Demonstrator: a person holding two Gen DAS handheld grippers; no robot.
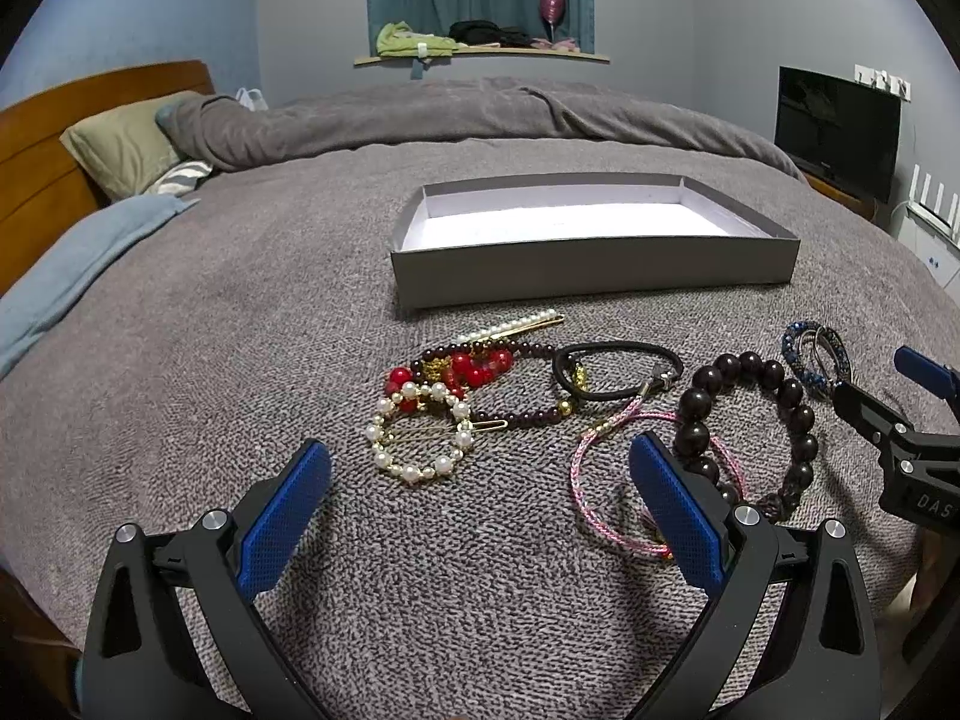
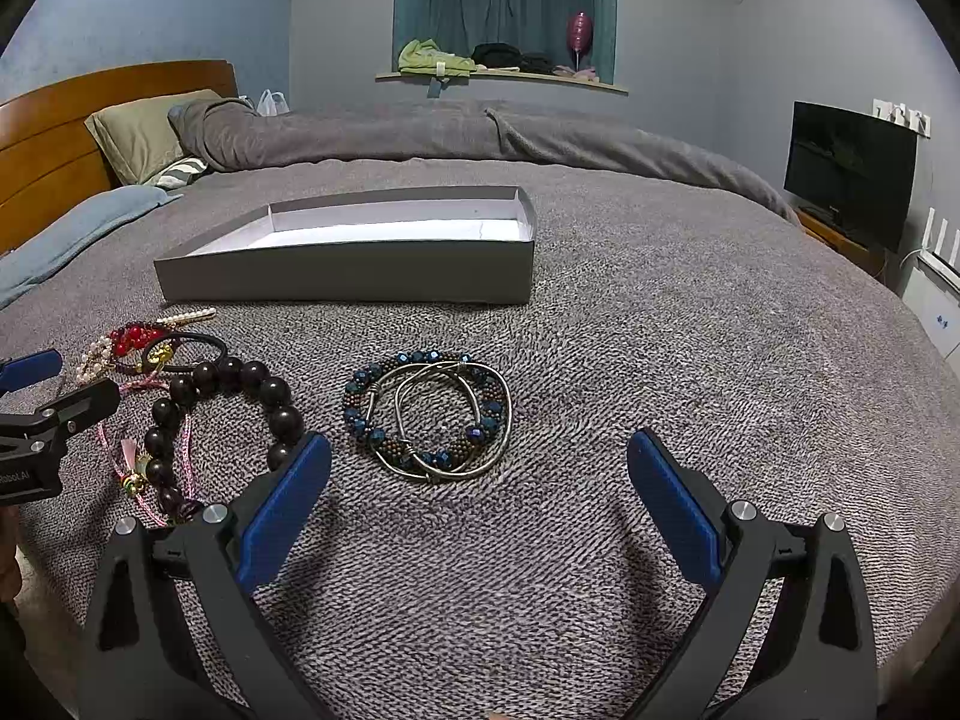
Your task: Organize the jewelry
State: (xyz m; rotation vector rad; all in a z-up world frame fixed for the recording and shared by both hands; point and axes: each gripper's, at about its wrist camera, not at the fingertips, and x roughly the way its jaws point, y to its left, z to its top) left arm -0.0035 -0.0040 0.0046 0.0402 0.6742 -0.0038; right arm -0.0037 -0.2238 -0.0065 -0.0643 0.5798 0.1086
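Note:
A shallow grey box (image 1: 594, 267) (image 2: 360, 273) with a white inside stands empty on the bed. In front of it lie a pearl ring clip (image 1: 420, 438), red beads (image 1: 474, 366), a pearl hair pin (image 1: 510, 327), a black hair tie (image 1: 618, 369), a pink braided bracelet (image 1: 591, 501), a dark bead bracelet (image 1: 750, 414) (image 2: 240, 384) and a blue bead and wire bangle set (image 1: 816, 354) (image 2: 429, 414). My left gripper (image 1: 480, 468) is open, low over the blanket near the pearl clip. My right gripper (image 2: 480, 462) is open just short of the blue bangles.
A grey knitted blanket (image 1: 240, 330) covers the bed. Pillows (image 1: 120, 144) and a wooden headboard (image 1: 36, 138) are at the far left. A dark monitor (image 2: 852, 162) stands at the right wall. A window shelf (image 2: 498, 75) with clothes is behind the bed.

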